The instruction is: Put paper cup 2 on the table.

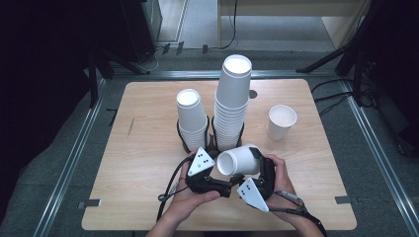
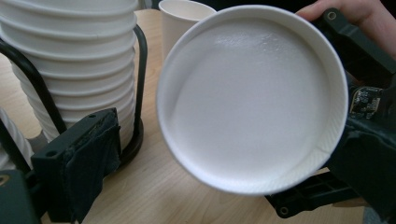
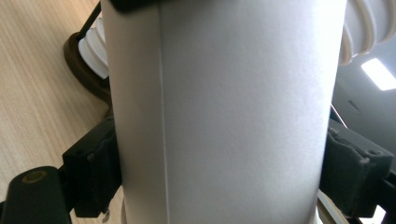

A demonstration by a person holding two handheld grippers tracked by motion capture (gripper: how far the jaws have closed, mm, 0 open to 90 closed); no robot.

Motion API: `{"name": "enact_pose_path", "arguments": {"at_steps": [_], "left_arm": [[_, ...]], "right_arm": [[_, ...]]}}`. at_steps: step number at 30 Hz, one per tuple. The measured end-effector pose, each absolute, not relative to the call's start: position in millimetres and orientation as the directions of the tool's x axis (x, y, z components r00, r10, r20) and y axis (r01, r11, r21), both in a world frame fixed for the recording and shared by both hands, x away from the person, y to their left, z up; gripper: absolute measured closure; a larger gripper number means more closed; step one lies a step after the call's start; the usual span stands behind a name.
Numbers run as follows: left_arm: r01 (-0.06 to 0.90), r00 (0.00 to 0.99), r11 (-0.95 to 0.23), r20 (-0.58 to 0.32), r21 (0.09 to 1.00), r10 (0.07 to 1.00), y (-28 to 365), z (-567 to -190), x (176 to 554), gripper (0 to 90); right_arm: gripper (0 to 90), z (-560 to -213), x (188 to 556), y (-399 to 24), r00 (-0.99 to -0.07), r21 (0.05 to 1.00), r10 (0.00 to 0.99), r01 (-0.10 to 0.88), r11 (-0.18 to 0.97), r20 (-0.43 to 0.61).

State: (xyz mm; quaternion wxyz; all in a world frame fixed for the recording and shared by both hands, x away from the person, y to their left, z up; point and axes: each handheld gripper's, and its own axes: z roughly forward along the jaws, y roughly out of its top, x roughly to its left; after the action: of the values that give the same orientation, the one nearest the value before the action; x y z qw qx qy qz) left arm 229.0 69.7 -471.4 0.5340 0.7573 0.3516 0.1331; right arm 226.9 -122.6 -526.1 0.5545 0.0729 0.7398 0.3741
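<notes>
So there's this wooden table (image 1: 148, 163) in front of me with a tall stack of white cups (image 1: 232, 106) in a black wire holder near the middle, a shorter stack (image 1: 191, 116) just left of it, and one loose cup (image 1: 281, 122) standing upright off to the right. At the near edge my right gripper (image 1: 257, 165) has its pads squeezed on both sides of a single paper cup (image 1: 239, 160), which is tipped on its side just in front of the tall stack, mouth facing left. My left gripper (image 1: 210, 170) sits just beside that open mouth with its jaws spread apart and nothing in them.
</notes>
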Motion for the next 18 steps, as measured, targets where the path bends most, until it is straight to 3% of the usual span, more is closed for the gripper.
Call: {"name": "enact_pose_path", "arguments": {"at_steps": [18], "left_arm": [[0.407, 0.72, -0.212, -0.169, 0.888, 0.673, 65.7, -473.0, 228.8, 6.2]], "right_arm": [[12.3, -533.9, 219.3, -111.3, -0.391, 0.598, 0.467, -0.349, 0.722, -0.793]]}}
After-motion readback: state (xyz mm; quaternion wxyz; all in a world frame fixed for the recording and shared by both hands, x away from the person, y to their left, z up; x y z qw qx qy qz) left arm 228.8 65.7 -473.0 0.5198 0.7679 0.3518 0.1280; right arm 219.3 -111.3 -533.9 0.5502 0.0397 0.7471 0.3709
